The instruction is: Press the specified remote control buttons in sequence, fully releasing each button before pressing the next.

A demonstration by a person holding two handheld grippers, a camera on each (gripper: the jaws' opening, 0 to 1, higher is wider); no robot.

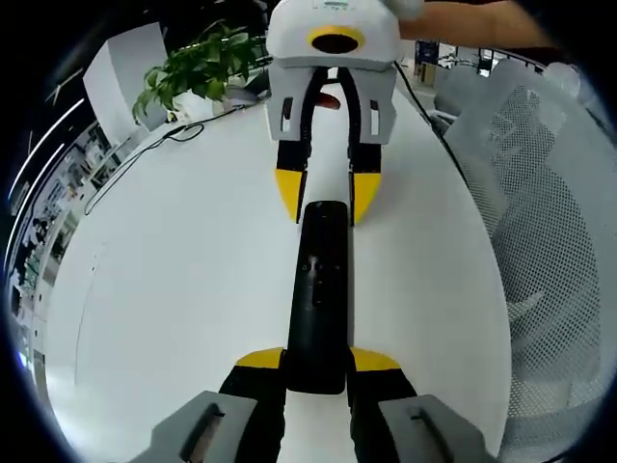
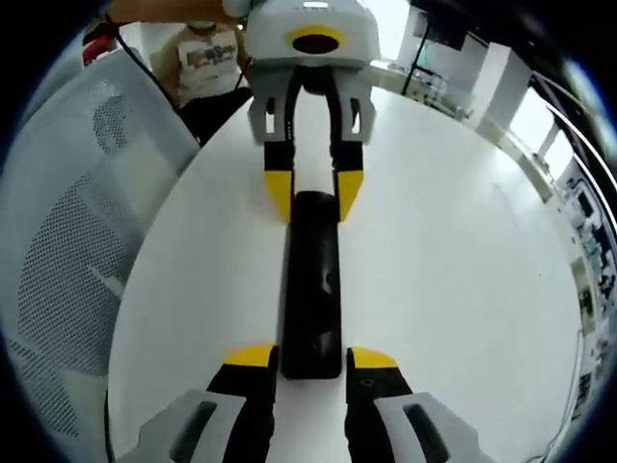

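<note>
Both claws (image 1: 316,365) (image 2: 312,362) flank remote (image 1: 318,289) — opposite ends.

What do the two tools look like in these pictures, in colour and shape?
Both look alike. The left tool has two black fingers with yellow tips on grey blocks. The right tool shows the same black fingers with yellow tips under a white-grey body with a yellow ring around a dark oval.
</note>
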